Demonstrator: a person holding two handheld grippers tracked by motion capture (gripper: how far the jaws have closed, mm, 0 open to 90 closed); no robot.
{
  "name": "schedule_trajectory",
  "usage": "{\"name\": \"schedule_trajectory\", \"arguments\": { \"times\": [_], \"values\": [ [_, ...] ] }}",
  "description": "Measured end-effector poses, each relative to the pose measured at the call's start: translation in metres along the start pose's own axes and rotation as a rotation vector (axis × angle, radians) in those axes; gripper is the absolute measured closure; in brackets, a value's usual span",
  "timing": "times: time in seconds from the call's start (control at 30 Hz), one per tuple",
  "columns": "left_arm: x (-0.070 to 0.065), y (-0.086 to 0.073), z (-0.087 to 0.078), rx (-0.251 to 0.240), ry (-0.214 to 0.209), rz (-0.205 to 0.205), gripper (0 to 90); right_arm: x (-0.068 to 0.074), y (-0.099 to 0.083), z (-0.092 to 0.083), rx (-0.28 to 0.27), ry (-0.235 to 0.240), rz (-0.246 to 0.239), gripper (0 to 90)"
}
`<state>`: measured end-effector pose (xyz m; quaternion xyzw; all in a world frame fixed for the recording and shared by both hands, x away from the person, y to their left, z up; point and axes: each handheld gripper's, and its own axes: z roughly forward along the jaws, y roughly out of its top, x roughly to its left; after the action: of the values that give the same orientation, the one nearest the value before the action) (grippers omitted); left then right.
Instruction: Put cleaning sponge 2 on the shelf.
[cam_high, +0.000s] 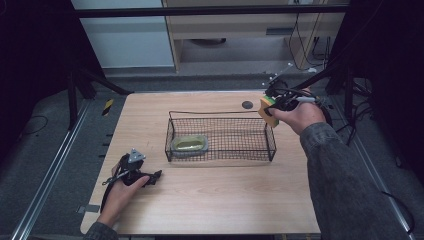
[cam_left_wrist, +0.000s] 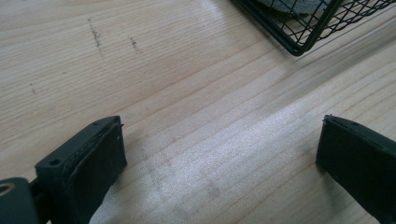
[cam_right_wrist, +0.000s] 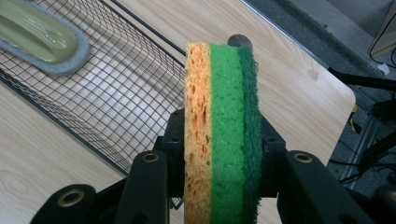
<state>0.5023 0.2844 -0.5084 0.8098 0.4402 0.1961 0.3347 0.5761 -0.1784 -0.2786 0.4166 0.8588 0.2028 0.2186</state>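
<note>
Right hand-held gripper (cam_high: 272, 106) clamps sponge (cam_right_wrist: 222, 126) upright at frame's upper right, wire basket (cam_high: 270, 142) just lower-left; left hand-held gripper (cam_left_wrist: 219, 154) open, empty, w/ bench beneath.

High view: fixed overhead camera, looking forward and down over the whole pale wooden counter (cam_high: 215, 200) from the person's side. Left gripper view: camera riding on the left tongs (cam_left_wrist: 219, 154), set very low and close to the counter surface, facing one corner of the black wire-mesh basket (cam_left_wrist: 308, 23). Right gripper view: camera on the right tongs (cam_right_wrist: 219, 154), raised, looking down across the same basket and the counter's far corner. All three views share the basket.
</note>
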Motion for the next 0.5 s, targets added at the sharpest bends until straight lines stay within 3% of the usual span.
{"name": "schedule_trajectory", "arguments": {
  "times": [0.5],
  "values": [
    [0.0, 0.0, 0.0, 0.003, 0.001, 0.005, 0.2, 0.006, -0.001, 0.028, 0.006, 0.003, 0.0, 65.1]
  ]
}}
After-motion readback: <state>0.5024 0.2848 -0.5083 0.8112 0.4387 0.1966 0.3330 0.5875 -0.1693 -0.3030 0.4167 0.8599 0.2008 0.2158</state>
